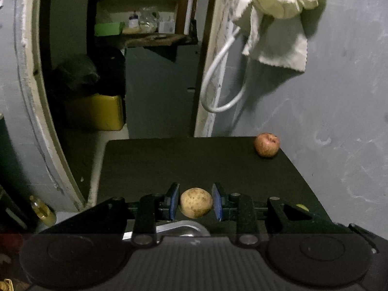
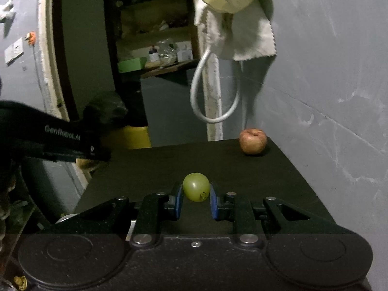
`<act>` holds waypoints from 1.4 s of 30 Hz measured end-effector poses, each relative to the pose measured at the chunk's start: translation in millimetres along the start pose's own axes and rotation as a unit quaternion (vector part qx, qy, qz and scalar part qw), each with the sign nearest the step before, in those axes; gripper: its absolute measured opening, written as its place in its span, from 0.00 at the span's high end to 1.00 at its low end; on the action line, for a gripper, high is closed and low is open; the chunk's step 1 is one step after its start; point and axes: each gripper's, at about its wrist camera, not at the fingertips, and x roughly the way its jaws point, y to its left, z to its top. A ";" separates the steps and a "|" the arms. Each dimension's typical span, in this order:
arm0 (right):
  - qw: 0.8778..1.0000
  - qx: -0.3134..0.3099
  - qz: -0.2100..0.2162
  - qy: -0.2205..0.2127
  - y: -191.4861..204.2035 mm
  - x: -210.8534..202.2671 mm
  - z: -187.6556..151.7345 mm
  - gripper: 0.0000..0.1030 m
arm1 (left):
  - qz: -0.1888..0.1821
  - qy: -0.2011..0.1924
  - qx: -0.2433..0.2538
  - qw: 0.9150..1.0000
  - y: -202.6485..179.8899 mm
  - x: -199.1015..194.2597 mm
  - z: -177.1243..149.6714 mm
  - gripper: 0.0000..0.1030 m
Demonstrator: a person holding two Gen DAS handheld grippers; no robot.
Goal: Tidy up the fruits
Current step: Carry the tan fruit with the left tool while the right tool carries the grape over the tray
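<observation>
My left gripper (image 1: 196,203) is shut on a tan, speckled round fruit (image 1: 196,202), held between its blue pads above the near edge of a dark table (image 1: 169,165). A metal bowl rim (image 1: 186,229) shows just beneath it. My right gripper (image 2: 196,194) is shut on a green round fruit (image 2: 196,190) at its fingertips, low over the dark table (image 2: 242,177). A red apple (image 1: 266,144) (image 2: 253,141) rests at the table's far right corner by the wall. The left gripper's black body (image 2: 72,140) shows at the left of the right wrist view.
A grey wall (image 2: 339,97) runs along the table's right side. A white cloth (image 1: 278,12) and a looped white hose (image 1: 218,84) hang above the far edge. Past an open doorway stand a yellow container (image 1: 97,111) and cluttered shelves (image 1: 145,24).
</observation>
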 end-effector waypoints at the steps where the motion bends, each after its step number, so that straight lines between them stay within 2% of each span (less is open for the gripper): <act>1: 1.000 -0.003 0.002 -0.001 5.9 -5.3 -0.6 0.76 | 0.000 -0.003 -0.002 1.000 3.5 -6.1 -1.3 0.69; 10: 0.999 -0.029 0.035 0.002 52.3 -53.3 -20.8 0.76 | 0.004 -0.016 -0.023 1.000 40.3 -62.0 -22.7 0.69; 17: 0.997 -0.054 0.049 0.012 72.6 -82.5 -40.7 0.76 | 0.005 -0.007 -0.035 0.999 62.0 -91.8 -50.6 0.69; 30: 0.989 -0.106 0.084 0.056 97.0 -121.8 -84.9 0.76 | -0.002 0.040 -0.048 0.998 77.3 -108.5 -116.1 0.69; 42: 0.978 -0.140 0.118 0.096 108.8 -134.5 -110.2 0.76 | -0.001 0.080 -0.057 0.995 87.8 -102.5 -149.5 0.69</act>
